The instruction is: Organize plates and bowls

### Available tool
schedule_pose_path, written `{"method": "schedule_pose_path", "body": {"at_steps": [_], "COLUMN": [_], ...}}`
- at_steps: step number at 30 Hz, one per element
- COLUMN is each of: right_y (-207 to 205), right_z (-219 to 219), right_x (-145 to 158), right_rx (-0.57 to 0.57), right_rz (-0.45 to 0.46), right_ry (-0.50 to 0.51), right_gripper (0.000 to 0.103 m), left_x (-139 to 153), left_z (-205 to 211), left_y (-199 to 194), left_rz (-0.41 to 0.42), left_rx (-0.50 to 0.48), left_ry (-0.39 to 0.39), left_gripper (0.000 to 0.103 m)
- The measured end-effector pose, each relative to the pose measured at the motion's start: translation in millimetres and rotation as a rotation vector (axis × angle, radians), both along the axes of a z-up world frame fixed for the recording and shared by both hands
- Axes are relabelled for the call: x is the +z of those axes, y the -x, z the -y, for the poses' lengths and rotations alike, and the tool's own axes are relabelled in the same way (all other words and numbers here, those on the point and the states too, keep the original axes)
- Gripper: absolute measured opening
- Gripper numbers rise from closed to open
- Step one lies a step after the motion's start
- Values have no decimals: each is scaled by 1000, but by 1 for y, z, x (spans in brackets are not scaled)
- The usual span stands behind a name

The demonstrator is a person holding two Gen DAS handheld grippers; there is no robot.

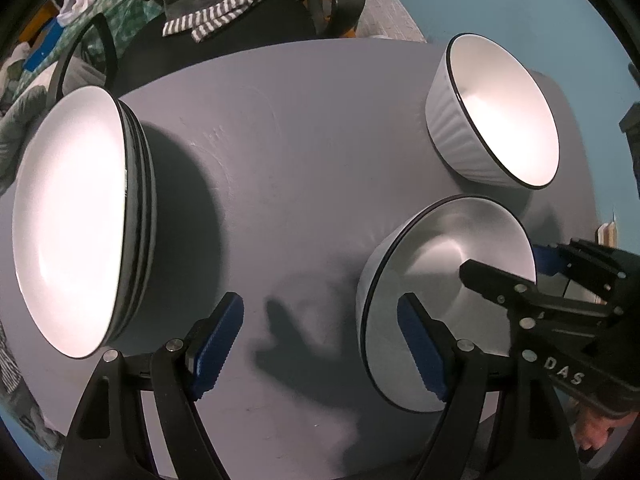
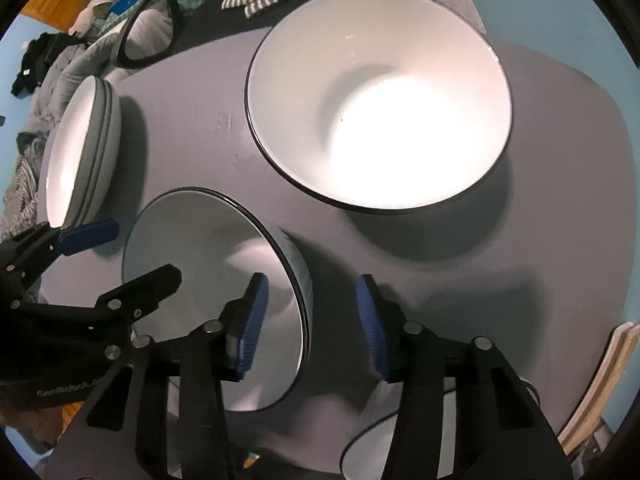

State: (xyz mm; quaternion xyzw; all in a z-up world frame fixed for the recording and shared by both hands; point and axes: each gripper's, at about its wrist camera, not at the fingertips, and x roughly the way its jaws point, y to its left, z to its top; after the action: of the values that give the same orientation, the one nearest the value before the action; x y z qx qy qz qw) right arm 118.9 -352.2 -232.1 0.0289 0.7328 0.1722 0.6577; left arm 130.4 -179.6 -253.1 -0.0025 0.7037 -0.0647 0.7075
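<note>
A near white bowl with a dark rim stands on the grey table. A second, ribbed white bowl stands behind it. A stack of white plates sits at the left. My left gripper is open, its right finger over the near bowl's left rim. My right gripper is open, its jaws straddling that bowl's right rim; it shows in the left wrist view too. The left gripper shows at the left of the right wrist view.
The grey table has a rounded edge. An office chair with a striped cloth stands behind it. Another dark-rimmed dish lies under my right gripper. Wooden slats lean at the right.
</note>
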Motion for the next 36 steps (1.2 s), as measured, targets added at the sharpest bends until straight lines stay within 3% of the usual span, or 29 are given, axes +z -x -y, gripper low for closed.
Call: {"method": "schedule_pose_path", "body": {"at_steps": [4,12,18,23,36], "right_y": [3,9,12,16,14], "right_z": [3,9,2,-1,-4], "right_x": [-3,-3,-3,-2,-2], "right_rx": [-6,-16,-32,-34,-49], "right_rz": [-7,-22,-30,-24,-54], "right_ry": [-5,-15,-34,-33,11], "right_gripper": [37,24,15,12,8], "left_x": [-3,-19,-20,-17,-3], "left_z": [1,-5,-3,-2,15], "left_y": [-1,-4,-1,1,13], "left_rz": [-11,-62,-58,-57,-34], "left_rx": [24,61,54,57,45], "left_ry": [18,48,86,123,69], "left_gripper": [79,51,36,12,9]}}
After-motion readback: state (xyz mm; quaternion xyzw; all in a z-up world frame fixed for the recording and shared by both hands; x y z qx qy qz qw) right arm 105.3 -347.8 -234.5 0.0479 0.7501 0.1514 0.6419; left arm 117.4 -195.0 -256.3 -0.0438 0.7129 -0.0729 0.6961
